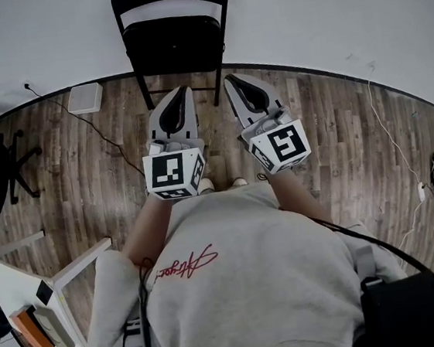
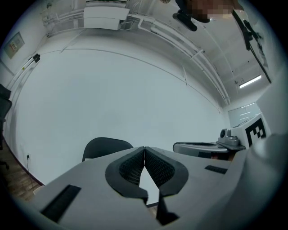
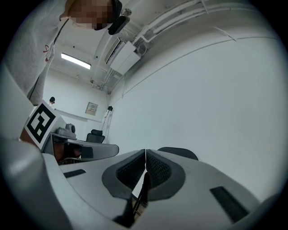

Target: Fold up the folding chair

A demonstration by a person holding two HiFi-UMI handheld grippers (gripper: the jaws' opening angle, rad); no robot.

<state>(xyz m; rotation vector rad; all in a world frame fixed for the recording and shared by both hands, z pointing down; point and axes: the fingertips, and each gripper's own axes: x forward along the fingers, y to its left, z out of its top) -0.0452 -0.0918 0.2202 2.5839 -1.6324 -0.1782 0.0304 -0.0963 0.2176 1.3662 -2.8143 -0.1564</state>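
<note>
Black folding chair, unfolded, against wall

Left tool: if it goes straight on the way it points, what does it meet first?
Most likely the folding chair, which stands right ahead of the left tool. Nothing shows between them, though the depth is unclear.

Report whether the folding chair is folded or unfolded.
Unfolded: the folding chair stands on its legs against the wall, with its seat lowered flat below the backrest.
</note>
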